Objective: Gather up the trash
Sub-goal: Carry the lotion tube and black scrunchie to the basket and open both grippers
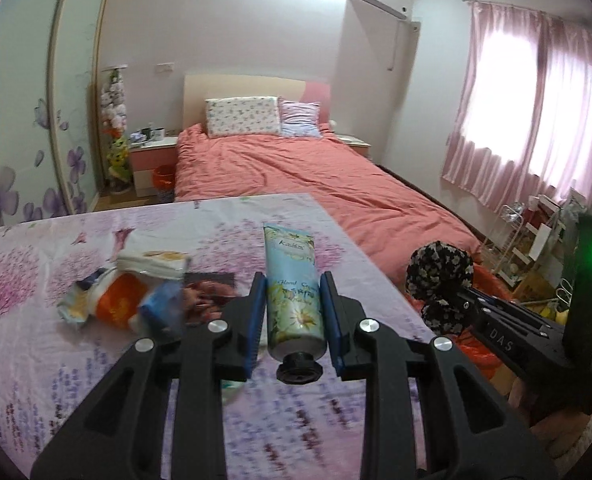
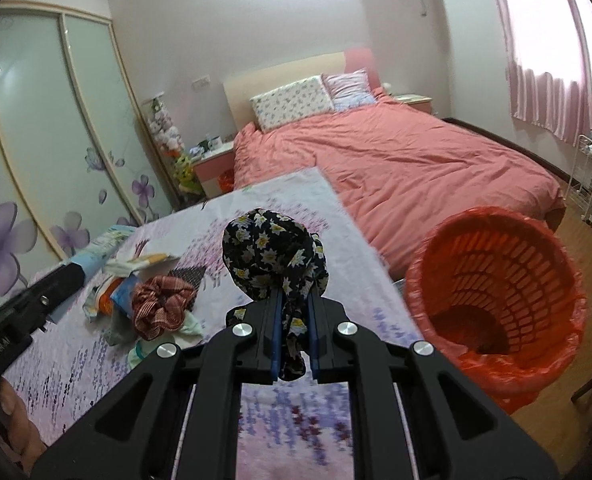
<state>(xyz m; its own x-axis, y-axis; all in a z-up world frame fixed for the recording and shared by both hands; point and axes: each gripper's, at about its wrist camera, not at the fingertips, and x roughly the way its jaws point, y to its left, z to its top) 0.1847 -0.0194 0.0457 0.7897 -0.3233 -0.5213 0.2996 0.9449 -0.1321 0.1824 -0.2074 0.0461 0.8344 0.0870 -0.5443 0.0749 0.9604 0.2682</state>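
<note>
My left gripper (image 1: 294, 284) is shut on a pale blue hand cream tube (image 1: 294, 280), cap toward the camera, lifted above the flowered tablecloth (image 1: 36, 360). My right gripper (image 2: 294, 304) is shut on a black flowered scrunchie (image 2: 274, 256), also held above the cloth; that scrunchie (image 1: 439, 276) and the right gripper show at the right of the left wrist view. A pile of wrappers and packets (image 1: 124, 296) lies on the cloth at the left, with a brown-red scrunchie (image 2: 160, 304) beside it. An orange-lined waste basket (image 2: 495, 300) stands on the floor to the right of the table.
A bed with a salmon cover (image 1: 315, 176) stands behind the table. A wardrobe with purple flowers (image 2: 56, 160) fills the left wall. A white wire rack (image 2: 591, 184) and pink curtains (image 1: 535, 100) are at the right. A hand (image 2: 16, 420) holds the left gripper.
</note>
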